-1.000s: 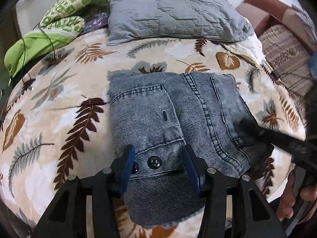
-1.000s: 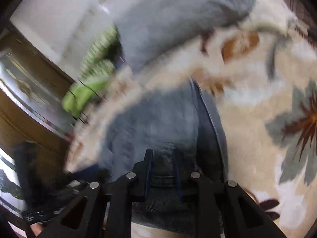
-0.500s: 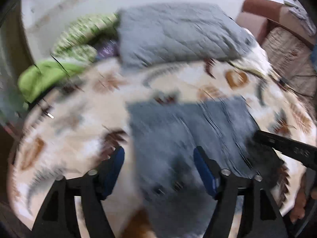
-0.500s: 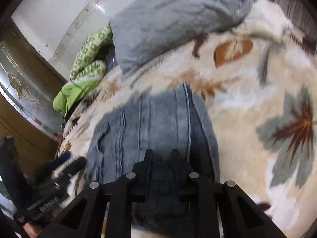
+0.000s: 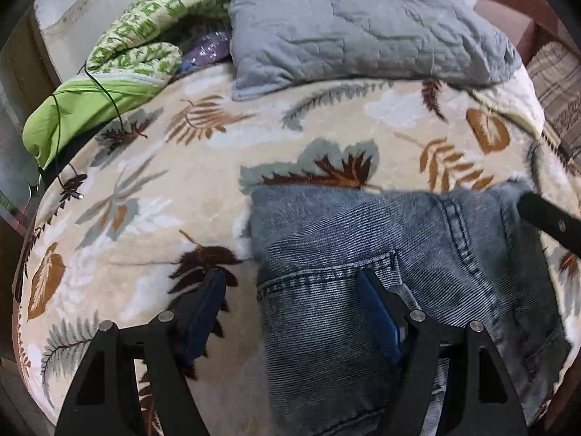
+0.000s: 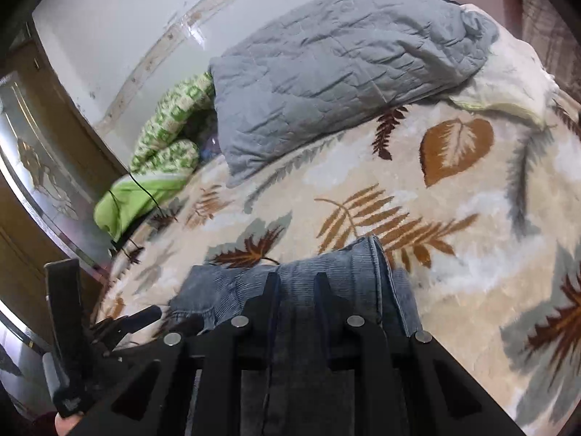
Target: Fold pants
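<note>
Denim fills the lower half of both my views: the folded pants (image 5: 381, 254) lie on the leaf-patterned blanket (image 5: 145, 225) of the bed, near its front edge, well short of the grey pillow (image 5: 356, 25) at the far side.

My left gripper (image 5: 290, 309) has its jaws spread wide; they have just been opening, and nothing is pinched between them. One blue pad (image 5: 203, 312) hangs over bare blanket just left of the pants, the other pad (image 5: 377, 319) sits over the denim near a stitched pocket seam, so the left edge of the folded pants runs between the jaws without being pressed.

My right gripper (image 6: 296, 283) has its jaws drawn close together on a thick bunch of the pants (image 6: 326, 265); the fabric humps up between and beyond the fingertips, and a fold drapes to the right over the blanket (image 6: 454, 254). In the left view that gripper's black finger (image 5: 544, 218) shows at the pants' right edge.

A green patterned quilt (image 5: 145, 36) is piled at the far left corner, beside the pillow.
</note>
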Available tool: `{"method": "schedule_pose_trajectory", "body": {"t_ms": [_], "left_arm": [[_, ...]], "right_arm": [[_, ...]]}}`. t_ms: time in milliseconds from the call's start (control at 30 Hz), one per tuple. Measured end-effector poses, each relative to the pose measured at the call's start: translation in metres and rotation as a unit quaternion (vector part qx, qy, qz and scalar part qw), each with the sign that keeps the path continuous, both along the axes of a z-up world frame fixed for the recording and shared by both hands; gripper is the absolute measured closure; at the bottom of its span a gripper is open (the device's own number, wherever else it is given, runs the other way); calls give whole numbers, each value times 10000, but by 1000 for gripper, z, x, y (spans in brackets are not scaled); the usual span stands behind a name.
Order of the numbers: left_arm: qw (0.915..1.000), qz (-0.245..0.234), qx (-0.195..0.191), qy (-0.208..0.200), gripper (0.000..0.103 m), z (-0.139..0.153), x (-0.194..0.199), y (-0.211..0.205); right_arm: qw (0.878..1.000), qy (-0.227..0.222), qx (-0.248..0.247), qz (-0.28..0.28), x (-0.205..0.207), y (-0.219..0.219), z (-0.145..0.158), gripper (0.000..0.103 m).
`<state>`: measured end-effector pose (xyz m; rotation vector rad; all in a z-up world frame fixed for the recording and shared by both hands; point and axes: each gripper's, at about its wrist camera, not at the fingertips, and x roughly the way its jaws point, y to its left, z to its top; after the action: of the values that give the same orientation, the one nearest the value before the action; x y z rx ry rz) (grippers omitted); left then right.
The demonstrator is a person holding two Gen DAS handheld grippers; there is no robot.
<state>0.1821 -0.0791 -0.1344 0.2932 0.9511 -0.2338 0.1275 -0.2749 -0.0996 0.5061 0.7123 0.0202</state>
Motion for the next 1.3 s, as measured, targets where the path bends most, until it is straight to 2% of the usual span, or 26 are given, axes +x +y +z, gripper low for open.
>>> {"method": "schedule_pose_trajectory", "body": {"t_ms": [100, 233, 400, 567, 767, 933, 1300], "left_arm": [[10000, -17, 42, -42, 27, -6, 1, -1], [9997, 8, 118, -229, 24, -8, -3, -3], [9989, 16, 131, -443, 24, -1, -14, -1], [9981, 48, -59, -606, 24, 15, -37, 8], [9945, 70, -170, -1030, 24, 45, -69, 19], [9903, 16, -178, -1379, 24, 68, -95, 23], [9883, -73, -171, -1511, 24, 81, -128, 23]], "right_arm": [[9982, 603, 57, -54, 18, -3, -25, 77], [9956, 685, 627, -139, 20, -18, -37, 76], [9974, 614, 354, -137, 12, -11, -30, 76], [9995, 272, 131, -8, -10, -3, -12, 75], [9992, -138, -288, 242, -43, 12, 11, 75], [9980, -161, -504, 347, -61, 17, 16, 75], [9963, -130, -720, 452, -87, 18, 19, 75]]}}
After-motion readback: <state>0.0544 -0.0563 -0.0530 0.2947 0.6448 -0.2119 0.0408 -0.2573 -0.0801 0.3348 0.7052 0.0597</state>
